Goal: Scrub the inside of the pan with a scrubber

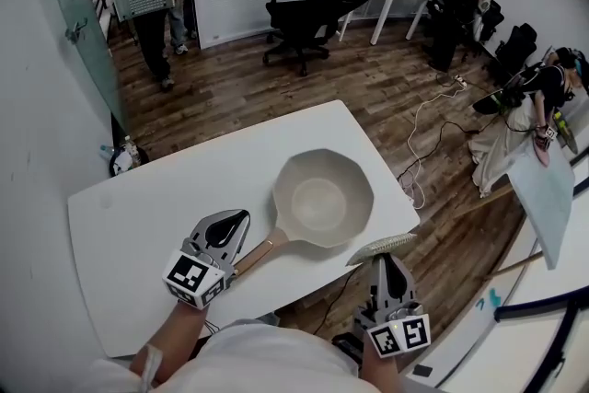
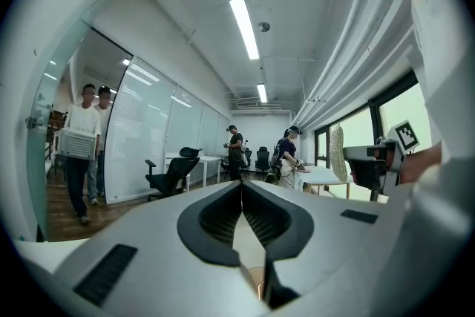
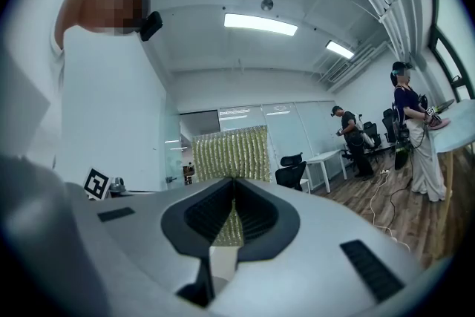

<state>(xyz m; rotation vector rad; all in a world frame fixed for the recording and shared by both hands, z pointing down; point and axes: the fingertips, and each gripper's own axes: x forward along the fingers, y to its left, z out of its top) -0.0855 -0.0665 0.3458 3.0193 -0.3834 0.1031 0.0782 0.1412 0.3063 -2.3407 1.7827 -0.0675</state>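
Scrubbing not yet begun: the pan lies on the white table, the closed left gripper beside its wooden handle, the right gripper clamping the scrubber just off the rim, with no obstacle between and office chairs and people well apart.

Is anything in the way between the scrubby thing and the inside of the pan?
Nothing I can see. The scrubber, pinched in the right gripper, is just past the right rim of the pan. The pan looks empty inside. Only that rim lies between them.
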